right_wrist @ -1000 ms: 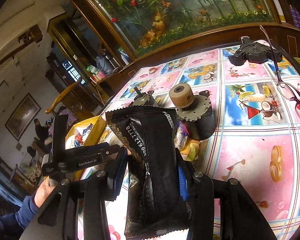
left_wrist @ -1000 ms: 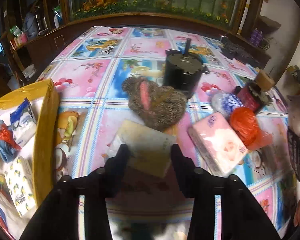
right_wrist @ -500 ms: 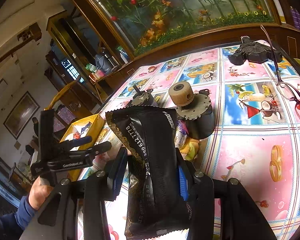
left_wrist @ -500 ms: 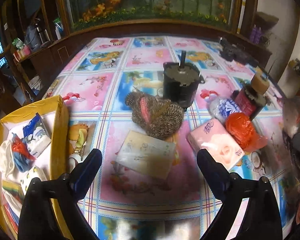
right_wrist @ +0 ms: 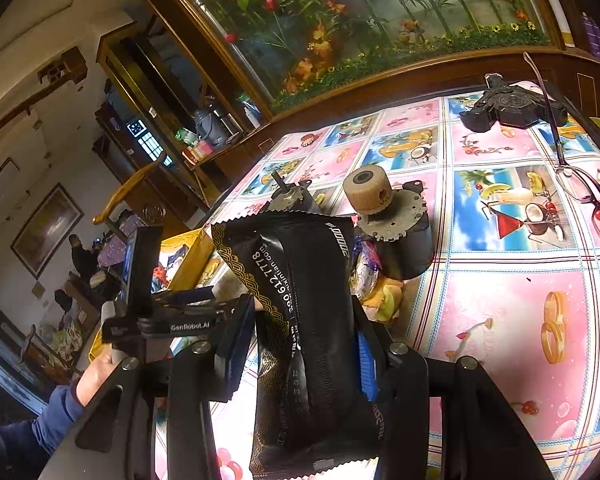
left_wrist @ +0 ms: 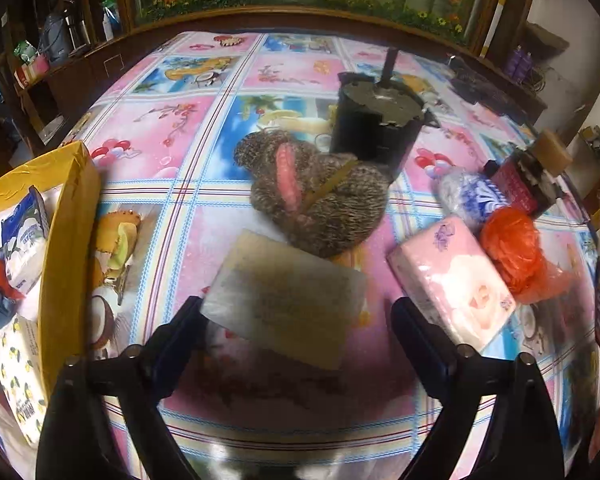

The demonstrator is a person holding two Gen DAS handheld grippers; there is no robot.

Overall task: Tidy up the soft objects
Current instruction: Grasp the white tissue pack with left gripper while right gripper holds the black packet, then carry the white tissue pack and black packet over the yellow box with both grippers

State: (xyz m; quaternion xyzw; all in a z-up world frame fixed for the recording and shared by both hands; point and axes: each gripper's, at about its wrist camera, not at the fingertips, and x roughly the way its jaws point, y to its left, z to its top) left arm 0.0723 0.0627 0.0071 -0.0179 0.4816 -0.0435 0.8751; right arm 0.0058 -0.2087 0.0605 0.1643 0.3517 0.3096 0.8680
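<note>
A flat beige pack (left_wrist: 284, 300) lies on the patterned tablecloth between the fingers of my left gripper (left_wrist: 296, 312). Its jaws are closing; the left fingertip is at the pack's corner and the right one is still apart from it. Behind the pack sit a speckled knitted hat (left_wrist: 320, 196), a pink tissue pack (left_wrist: 452, 284), an orange plastic bag (left_wrist: 512, 248) and a blue-white packet (left_wrist: 468, 196). My right gripper (right_wrist: 304, 344) is shut on a black foil pouch (right_wrist: 308, 320), held upright above the table. The left gripper (right_wrist: 172, 312) also shows in the right wrist view.
A yellow box (left_wrist: 64, 248) with several soft packets stands at the left table edge. A black motor (left_wrist: 376, 120) stands behind the hat, and a motor with a cork wheel (right_wrist: 392, 224) is to the right. Glasses (right_wrist: 588, 192) and a black device (right_wrist: 512, 108) lie far right.
My left gripper went from nearly shut to wide open while drawing back, then came down around the beige pack with its jaws narrowing. The right gripper and its pouch stayed still.
</note>
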